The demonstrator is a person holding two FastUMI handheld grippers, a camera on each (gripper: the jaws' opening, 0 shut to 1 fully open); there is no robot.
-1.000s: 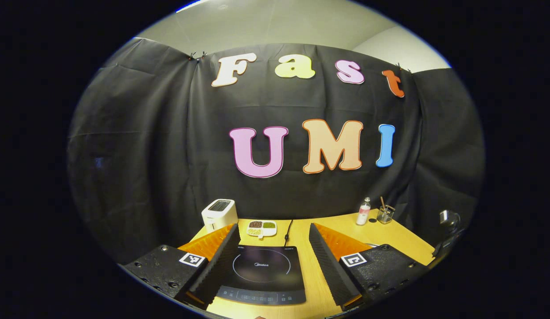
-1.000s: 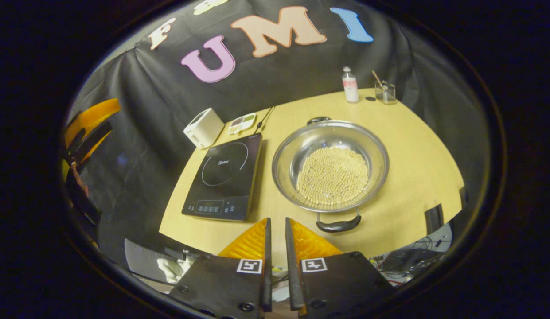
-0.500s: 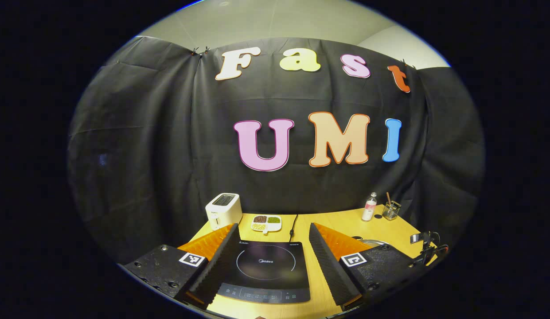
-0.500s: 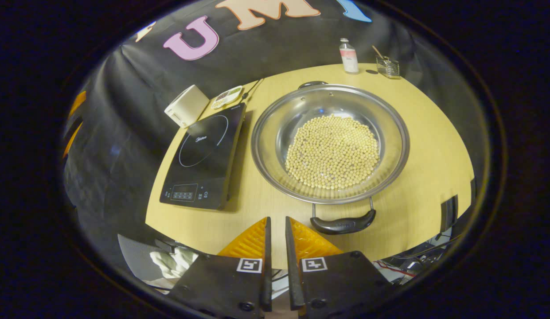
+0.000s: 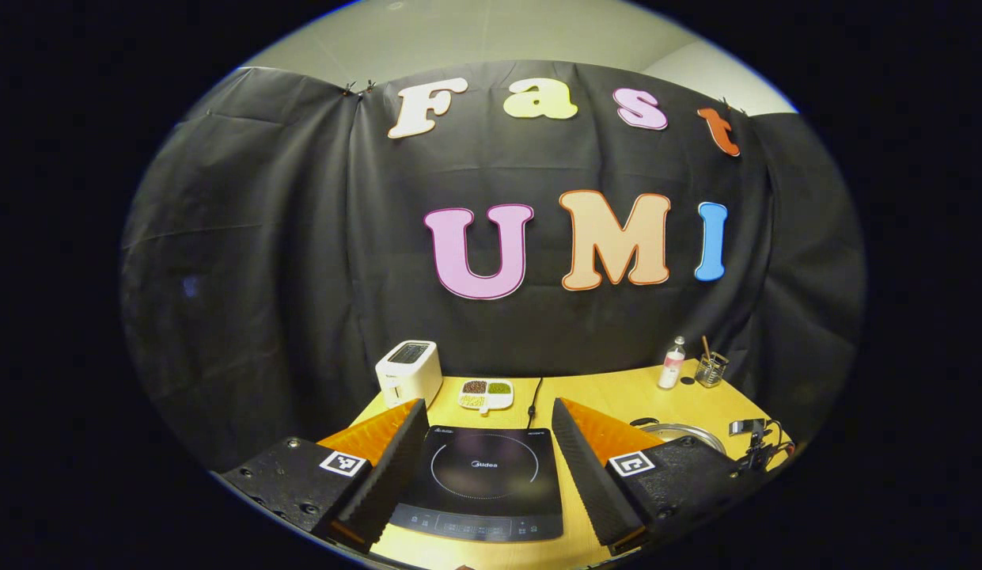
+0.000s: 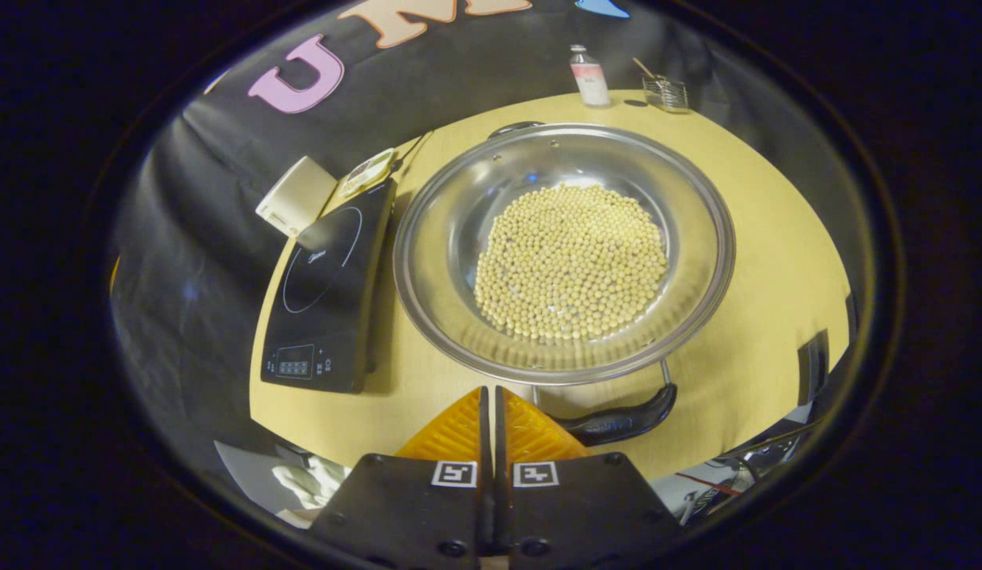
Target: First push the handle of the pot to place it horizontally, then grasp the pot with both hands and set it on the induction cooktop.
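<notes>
Holding your right claw [image 6: 491, 404] with its two fingers pressed together and nothing between them, you have it low at the near edge of the desk [image 6: 763, 261], and the near handle [image 6: 621, 413] of the pot [image 6: 562, 245] lies just beyond and to the right of the tips. That handle runs across your line of sight, its long axis side to side, carried on two thin struts from the rim. I cannot tell whether the tips touch it; they look just beside its left end. The pot itself sits straight ahead of that claw, a wide steel pan with pale beans [image 6: 571, 261] heaped in its middle, and its far handle [image 6: 516, 127] shows at the opposite rim, so the two handles line up toward and away from you.

To swing the pot so the handles lie left and right, my judgement is that the closed tips should press sideways on that near handle; this is the claw nearer to it by far.

Your left claw [image 5: 487, 451] has its fingers spread wide apart and holds nothing. It faces the induction cooktop [image 5: 481, 483], which lies flat between the fingers. From that side the pot's rim [image 5: 680, 431] peeks out beyond the right-hand finger. In the right gripper view the cooktop [image 6: 324, 301] lies just left of the pot, close beside it but apart.
</notes>
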